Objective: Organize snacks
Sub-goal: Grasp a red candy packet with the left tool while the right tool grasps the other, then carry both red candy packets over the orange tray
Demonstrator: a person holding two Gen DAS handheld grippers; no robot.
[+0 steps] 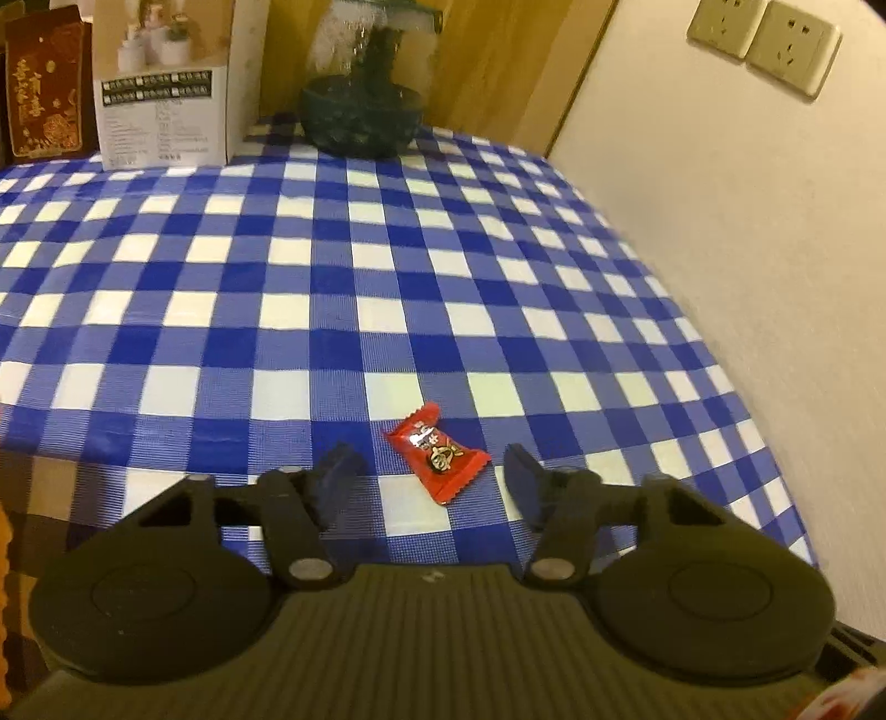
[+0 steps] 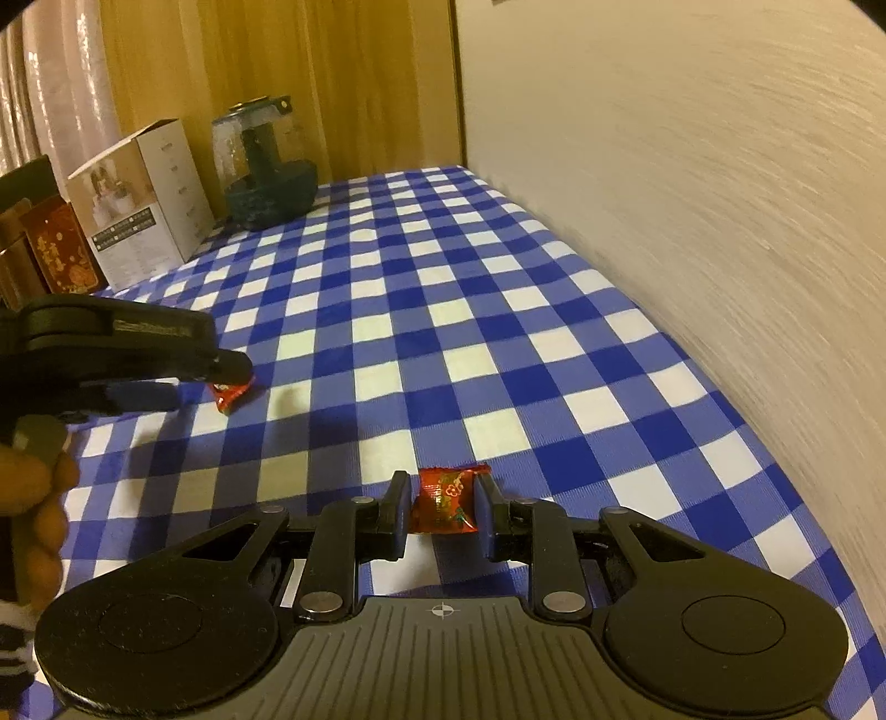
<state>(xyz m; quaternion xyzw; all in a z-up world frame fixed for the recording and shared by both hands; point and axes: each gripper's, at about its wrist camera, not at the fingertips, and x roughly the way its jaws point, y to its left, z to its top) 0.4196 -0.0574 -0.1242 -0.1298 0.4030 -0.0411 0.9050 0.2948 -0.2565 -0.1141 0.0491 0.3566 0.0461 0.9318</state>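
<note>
Left gripper spread wide around red candy lying on checked tablecloth, only the right wrist view shows right gripper pinching second red candy, wall sockets left view only

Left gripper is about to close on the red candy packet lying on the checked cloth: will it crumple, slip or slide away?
The red candy packet lies flat, so it probably won't roll. Its glossy wrapper with crimped ends will likely crinkle and may slip. It looks light, so the open left gripper could nudge it across the checked cloth.
</note>
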